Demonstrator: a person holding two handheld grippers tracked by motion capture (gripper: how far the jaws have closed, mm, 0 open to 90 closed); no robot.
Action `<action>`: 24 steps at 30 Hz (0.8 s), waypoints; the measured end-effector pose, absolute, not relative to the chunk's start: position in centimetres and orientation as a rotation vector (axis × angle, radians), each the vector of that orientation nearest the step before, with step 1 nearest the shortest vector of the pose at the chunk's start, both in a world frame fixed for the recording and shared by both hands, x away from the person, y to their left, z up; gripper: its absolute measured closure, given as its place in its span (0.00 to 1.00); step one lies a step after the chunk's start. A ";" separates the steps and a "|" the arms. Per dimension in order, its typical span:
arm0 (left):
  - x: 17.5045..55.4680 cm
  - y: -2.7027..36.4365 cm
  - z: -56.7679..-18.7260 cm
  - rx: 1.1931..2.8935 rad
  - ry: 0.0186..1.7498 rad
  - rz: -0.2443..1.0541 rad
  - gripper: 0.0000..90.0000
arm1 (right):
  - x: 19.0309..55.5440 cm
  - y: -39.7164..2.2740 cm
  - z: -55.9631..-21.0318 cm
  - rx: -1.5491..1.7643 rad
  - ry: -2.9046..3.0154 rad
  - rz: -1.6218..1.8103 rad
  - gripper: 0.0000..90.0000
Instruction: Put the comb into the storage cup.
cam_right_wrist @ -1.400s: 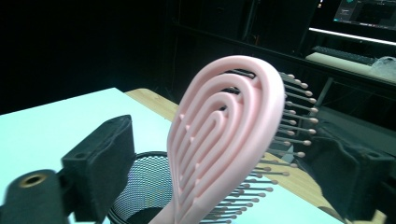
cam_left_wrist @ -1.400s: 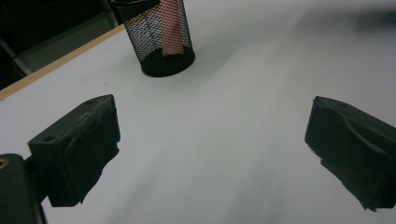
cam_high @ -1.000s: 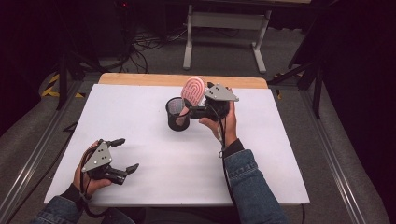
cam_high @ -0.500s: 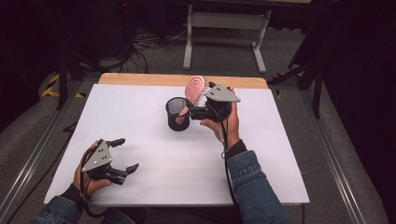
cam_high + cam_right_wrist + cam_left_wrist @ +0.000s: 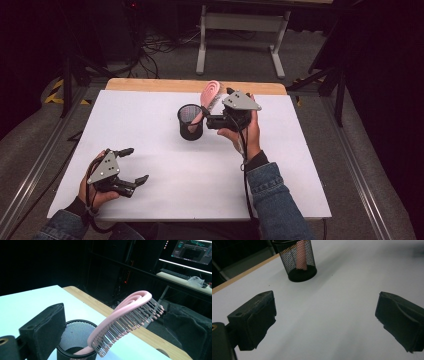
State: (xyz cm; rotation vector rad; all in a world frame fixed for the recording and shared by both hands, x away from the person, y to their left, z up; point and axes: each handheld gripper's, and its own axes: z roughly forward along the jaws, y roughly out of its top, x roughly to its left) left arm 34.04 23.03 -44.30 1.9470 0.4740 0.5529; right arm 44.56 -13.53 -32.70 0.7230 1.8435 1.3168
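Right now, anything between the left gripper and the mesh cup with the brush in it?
Nothing visible. The left gripper rests open near the table's front edge, and bare white tabletop runs from its jaws to the mesh cup, where the pink brush stands handle-down.

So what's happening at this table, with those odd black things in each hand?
A person holds a two-jaw tool in each hand. A pink hairbrush stands handle-down in a black mesh cup on the white table, leaning on the rim. The right tool sits beside it with its jaws open on either side of the brush, not gripping it. The left tool rests open near the table's front edge.
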 end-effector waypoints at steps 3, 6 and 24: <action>34.0 23.1 -44.3 1.944 0.478 0.556 0.05 | 44.3 -13.5 -32.6 0.715 1.845 1.313 0.05; 34.0 23.0 -44.3 1.945 0.478 0.556 0.05 | 44.1 -13.6 -32.6 0.709 1.846 1.313 0.05; 34.1 23.0 -44.4 1.955 0.477 0.559 0.05 | 42.9 -14.7 -32.5 0.680 1.842 1.279 0.05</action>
